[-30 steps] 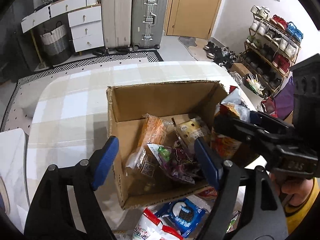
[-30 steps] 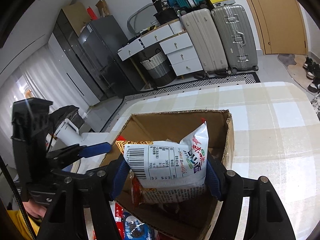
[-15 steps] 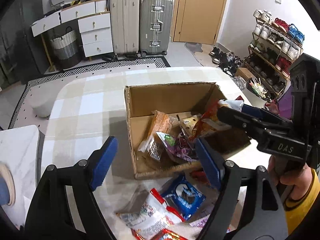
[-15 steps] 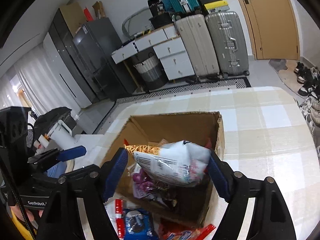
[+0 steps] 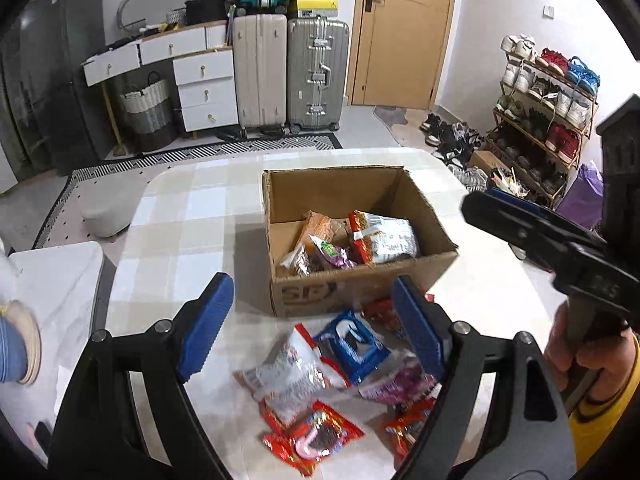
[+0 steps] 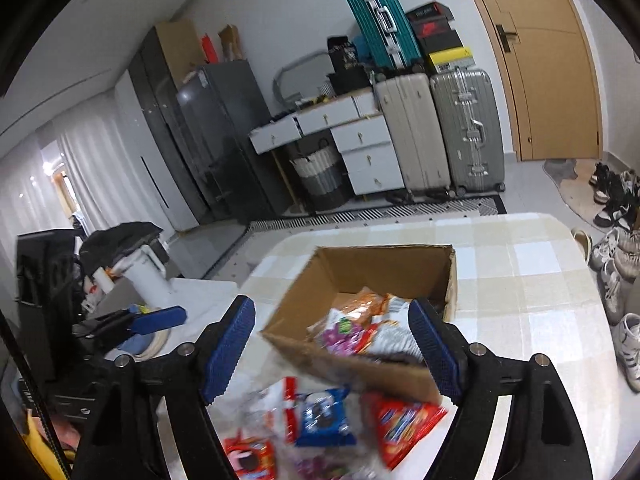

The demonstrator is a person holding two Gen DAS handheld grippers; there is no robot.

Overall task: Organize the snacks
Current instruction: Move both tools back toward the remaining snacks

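Observation:
An open cardboard box (image 5: 360,284) stands on the checked table and holds several snack packs, with a white-and-red bag (image 5: 384,236) on top at the right. The box also shows in the right wrist view (image 6: 360,364). Loose packs lie in front of it: a blue cookie pack (image 5: 352,346), a clear-white bag (image 5: 288,376) and red packs (image 5: 316,440). My left gripper (image 5: 312,328) is open and empty above these loose packs. My right gripper (image 6: 332,356) is open and empty, held back from the box above the blue pack (image 6: 324,416).
The table's checked top (image 5: 180,232) extends left and behind the box. A white side surface (image 5: 56,280) lies left of the table. Suitcases (image 5: 292,72), drawers and a shoe rack (image 5: 548,116) stand on the floor beyond.
My right gripper opened and dropped the white-and-red bag into the box, then drew back. Both grippers pulled away from the box, bringing the loose packs into view.

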